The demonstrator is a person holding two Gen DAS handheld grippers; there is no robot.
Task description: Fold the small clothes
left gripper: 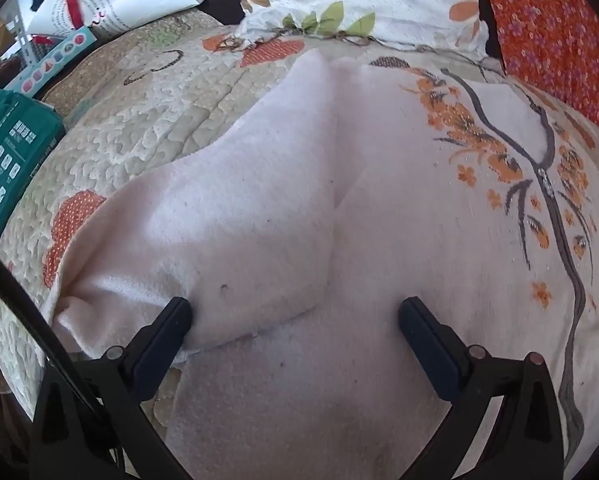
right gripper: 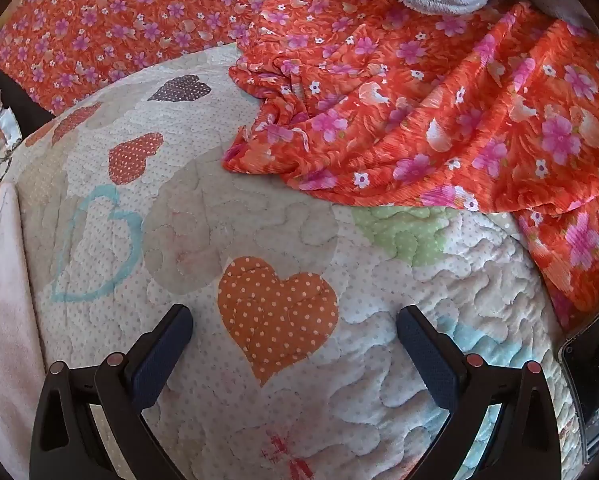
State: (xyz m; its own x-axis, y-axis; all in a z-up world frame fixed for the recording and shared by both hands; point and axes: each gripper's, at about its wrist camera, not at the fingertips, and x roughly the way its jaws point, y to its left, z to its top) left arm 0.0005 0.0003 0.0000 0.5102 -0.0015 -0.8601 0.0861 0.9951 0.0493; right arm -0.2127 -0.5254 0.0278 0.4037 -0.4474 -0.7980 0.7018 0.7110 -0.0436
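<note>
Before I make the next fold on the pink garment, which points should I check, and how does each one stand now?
1. Left tool open over the pink garment: ok, its jaws stand wide apart and hold nothing.
2. Right tool free: ok, open over the quilt, holding nothing.
3. First fold in place: ok, the folded flap lies over the garment's left part.
4. Flap lying flat: not ok, its lower left edge is bunched.
5. Orange floral cloth apart from the garment: ok in the left wrist view.
6. Garment's near hem straight: cannot tell, it is out of view.
</note>
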